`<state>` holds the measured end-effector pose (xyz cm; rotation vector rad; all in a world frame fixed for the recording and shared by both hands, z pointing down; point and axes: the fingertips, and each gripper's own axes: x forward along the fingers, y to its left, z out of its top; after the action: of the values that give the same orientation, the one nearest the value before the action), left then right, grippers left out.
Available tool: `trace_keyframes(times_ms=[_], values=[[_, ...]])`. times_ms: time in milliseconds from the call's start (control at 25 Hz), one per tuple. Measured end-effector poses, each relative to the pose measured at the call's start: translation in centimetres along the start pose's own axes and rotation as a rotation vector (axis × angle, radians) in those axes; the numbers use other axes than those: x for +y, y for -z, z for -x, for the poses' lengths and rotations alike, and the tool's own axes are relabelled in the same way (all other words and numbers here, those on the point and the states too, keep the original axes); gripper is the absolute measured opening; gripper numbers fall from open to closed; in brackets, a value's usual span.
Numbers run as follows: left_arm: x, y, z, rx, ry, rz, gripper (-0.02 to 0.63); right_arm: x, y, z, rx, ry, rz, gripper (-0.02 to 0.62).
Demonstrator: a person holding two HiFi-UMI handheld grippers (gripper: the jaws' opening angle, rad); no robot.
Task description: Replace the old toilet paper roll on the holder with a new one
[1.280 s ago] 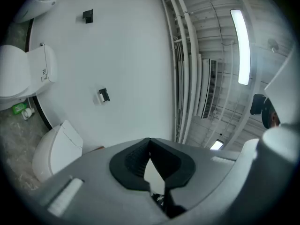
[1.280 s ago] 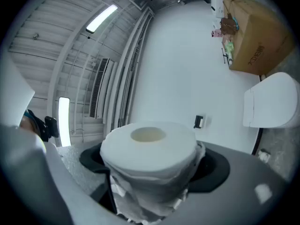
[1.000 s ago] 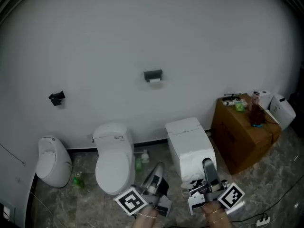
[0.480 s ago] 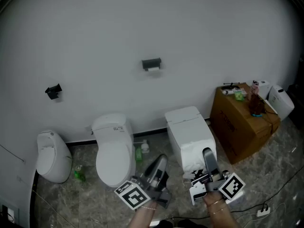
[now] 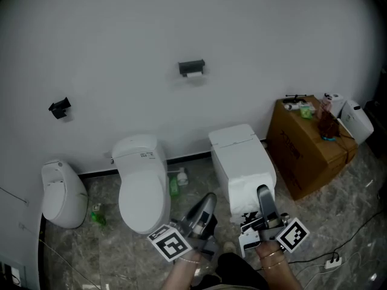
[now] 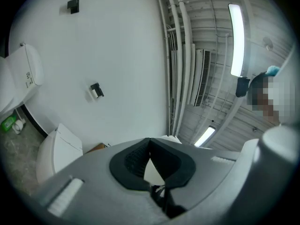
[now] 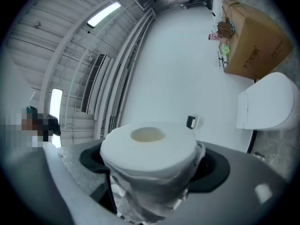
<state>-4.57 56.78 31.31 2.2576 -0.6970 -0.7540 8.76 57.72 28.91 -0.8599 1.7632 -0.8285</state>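
The black wall holder (image 5: 192, 68) carries a thin old roll and hangs high on the white wall, far from both grippers. It also shows as a small dark bracket, the holder (image 6: 96, 90) in the left gripper view and the holder (image 7: 191, 121) in the right gripper view. My right gripper (image 5: 264, 197) is shut on a full white toilet paper roll (image 7: 149, 149), which stands end-up between its jaws. My left gripper (image 5: 206, 203) is low in the head view, its jaws shut with nothing between them; in its own view the left gripper (image 6: 149, 145) has its pads meeting.
Below the holder stand a white toilet (image 5: 143, 183) and a white toilet with a square tank (image 5: 240, 162); a small white fixture (image 5: 59, 193) sits far left. A cardboard box (image 5: 308, 147) with items on top stands at right. Green bottles (image 5: 174, 188) lie on the floor.
The head view has shifted, so the holder sits higher in the picture. Both grippers have moved a little and sunk; the right one still holds the roll, the left stays shut.
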Motion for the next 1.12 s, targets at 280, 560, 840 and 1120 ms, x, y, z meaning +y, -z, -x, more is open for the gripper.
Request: trace_keyframes(times_ms=[280, 560, 840, 1120], values=[[5.6, -2.9, -6.0, -0.004, -0.019, -0.03, 0.005, -5.1, -1.5, -8.1, 0.02, -0.037, -0.044, 0.471], [12.4, -5.9, -15.0, -0.03, -0.033, 0.048, 0.005, -10.8, -5.2, -17.2, 0.056, -0.048, -0.056, 0.471], [16.2, -8.6, -24.6, 0.002, 0.037, -0.017, 0.005, -16.3, -9.6, -25.9, 0.031, -0.057, -0.108, 0.471], [21.5, -9.3, -29.2, 0.061, 0.001, -0.001, 0.005, -21.2, -10.8, -30.7, 0.032, -0.018, -0.11, 0.471]])
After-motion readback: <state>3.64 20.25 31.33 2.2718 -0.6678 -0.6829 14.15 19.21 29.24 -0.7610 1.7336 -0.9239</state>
